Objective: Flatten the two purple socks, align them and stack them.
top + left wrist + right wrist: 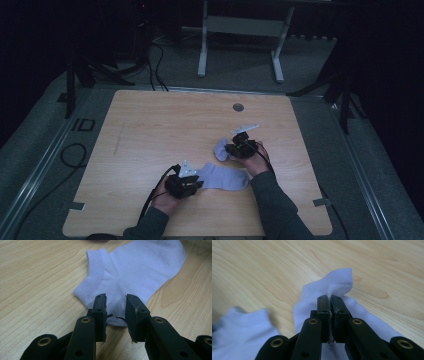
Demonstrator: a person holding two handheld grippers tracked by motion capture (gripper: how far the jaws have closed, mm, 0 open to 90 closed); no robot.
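- My right gripper (pixel 330 298) is clenched on a fold of the second sock (pixel 332 285), the jaws pressed together with cloth pinched between them; in the high view it (pixel 239 148) sits right of centre on the table (pixel 150 125), the sock (pixel 221 150) bunched just to its left.
- My left gripper (pixel 115 305) is released, jaws parted and straddling the heel edge of the flat sock (pixel 140 267), which lies on the wood between my two hands (cuff toward the left of the left gripper view); from above, this gripper (pixel 192 184) meets the sock (pixel 222 177) near the front edge.
- Step in hand, as I judge it: bringing the two socks together as a pair. To do it well, I should lower the open jaws until one pad slides under the heel, close on both layers, and keep the right grip firm so the fold does not slip.
- Hard to make out: whether the lower pad is already beneath the cloth; the flat sock's toe is cut off at the frame edge, and the high view is dim.
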